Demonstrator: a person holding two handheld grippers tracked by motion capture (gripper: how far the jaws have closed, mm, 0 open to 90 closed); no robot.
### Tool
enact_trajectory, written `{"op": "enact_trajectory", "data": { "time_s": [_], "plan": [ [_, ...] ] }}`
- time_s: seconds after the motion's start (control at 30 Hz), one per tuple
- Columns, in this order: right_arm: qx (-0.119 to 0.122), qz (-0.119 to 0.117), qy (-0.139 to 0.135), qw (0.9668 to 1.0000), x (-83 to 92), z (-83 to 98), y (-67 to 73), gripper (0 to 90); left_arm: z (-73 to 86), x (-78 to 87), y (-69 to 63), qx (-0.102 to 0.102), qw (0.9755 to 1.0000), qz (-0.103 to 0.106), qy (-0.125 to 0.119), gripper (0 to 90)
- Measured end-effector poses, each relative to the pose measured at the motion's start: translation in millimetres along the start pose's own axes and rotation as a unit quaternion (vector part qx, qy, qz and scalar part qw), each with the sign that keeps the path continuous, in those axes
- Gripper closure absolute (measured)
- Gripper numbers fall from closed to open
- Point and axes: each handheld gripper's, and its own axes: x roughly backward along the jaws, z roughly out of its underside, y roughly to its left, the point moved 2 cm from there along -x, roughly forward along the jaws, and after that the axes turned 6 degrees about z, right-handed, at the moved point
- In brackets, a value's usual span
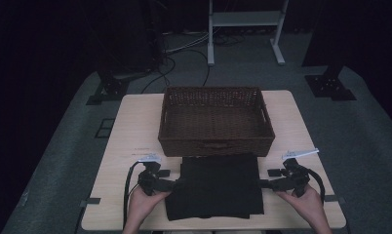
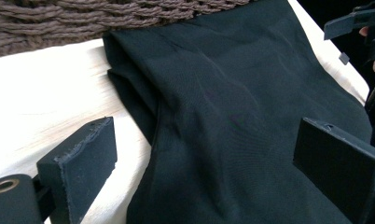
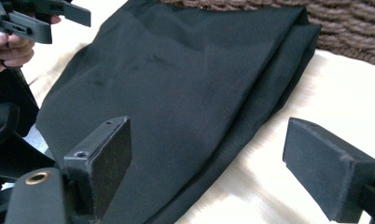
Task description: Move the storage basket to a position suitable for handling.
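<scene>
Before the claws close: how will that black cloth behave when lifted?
Probably floppy: the cloth lies flat in soft folded layers, with creases at its edge in the left gripper view. It looks thin, so likely light. Pinched from both sides by the left claw and right claw, the layers may sag or unfold; nothing suggests fragility.

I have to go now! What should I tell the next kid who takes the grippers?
Left gripper: open, at the cloth's left edge, holding nothing.
Right gripper: open, at the cloth's right edge, holding nothing.
Cloth: black, folded, flat on the table just in front of the basket.
Done: cloth looks folded.
Left, probably: grip both edges and lift it into the basket.
</scene>
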Motion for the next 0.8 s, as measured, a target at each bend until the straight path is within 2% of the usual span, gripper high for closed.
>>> {"op": "enact_trajectory", "data": {
  "time_s": [0.23,0.43,0.57,0.6,0.8],
  "plan": [
    [-0.004,0.001,0.017,0.9998,-9.4,1.0,-3.5,14.9,-4.3,-6.4,1.1,0.014,0.9998,-0.004,0.014,5.1],
    [-0.011,0.008,0.034,0.9993,-17.7,-0.1,-4.6,14.9,-7.6,-15.6,1.2,0.02,0.9992,-0.005,0.035,5.1],
    [-0.014,0.009,0.038,0.9991,-21.4,-0.5,-5.3,14.9,-8.3,-19.7,1.0,0.02,0.999,-0.007,0.04,5.2],
    [-0.015,0.012,0.044,0.9989,-24.3,-0.8,-6.4,14.9,-8.9,-22.6,0.5,0.02,0.9986,-0.008,0.049,5.2],
    [-0.022,0.01,0.06,0.9979,-33.6,-1.4,-8.5,15.2,-11.0,-28.8,1.9,0.027,0.9976,-0.004,0.063,5.2]
  ]
}}
